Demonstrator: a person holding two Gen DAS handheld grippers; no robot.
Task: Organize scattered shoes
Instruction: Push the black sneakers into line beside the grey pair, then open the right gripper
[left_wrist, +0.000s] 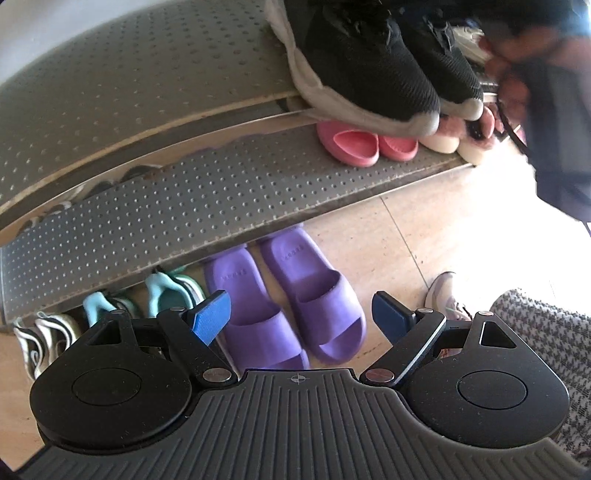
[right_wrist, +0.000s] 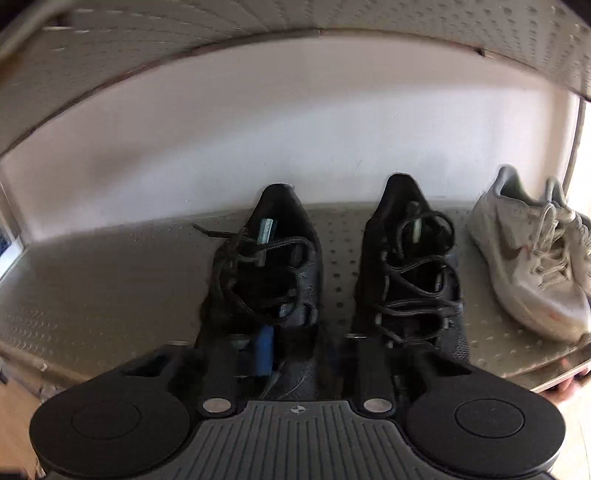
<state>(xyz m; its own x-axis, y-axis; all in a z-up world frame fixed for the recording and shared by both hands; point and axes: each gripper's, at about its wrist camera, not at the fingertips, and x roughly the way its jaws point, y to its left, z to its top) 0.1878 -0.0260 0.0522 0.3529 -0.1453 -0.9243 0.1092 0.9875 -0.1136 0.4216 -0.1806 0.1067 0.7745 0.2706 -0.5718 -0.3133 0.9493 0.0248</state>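
Observation:
Two black lace-up sneakers stand side by side on a perforated grey shelf (right_wrist: 92, 288), toes toward me: the left one (right_wrist: 266, 266) and the right one (right_wrist: 410, 273). My right gripper (right_wrist: 299, 350) is shut low over their toes, and the blue pad (right_wrist: 264, 350) presses on the left sneaker's toe fabric. In the left wrist view the same black pair (left_wrist: 369, 62) overhangs the top shelf's edge. My left gripper (left_wrist: 301, 314) hangs open above a pair of purple slides (left_wrist: 288, 306) on the floor, touching nothing.
White sneakers (right_wrist: 532, 266) sit right of the black pair. Pink slides (left_wrist: 354, 144) and cream fluffy slippers (left_wrist: 443, 142) fill the middle shelf. Teal sneakers (left_wrist: 166, 291) and striped ones (left_wrist: 40, 339) lie under the lowest shelf. A person's foot (left_wrist: 445, 295) stands at right.

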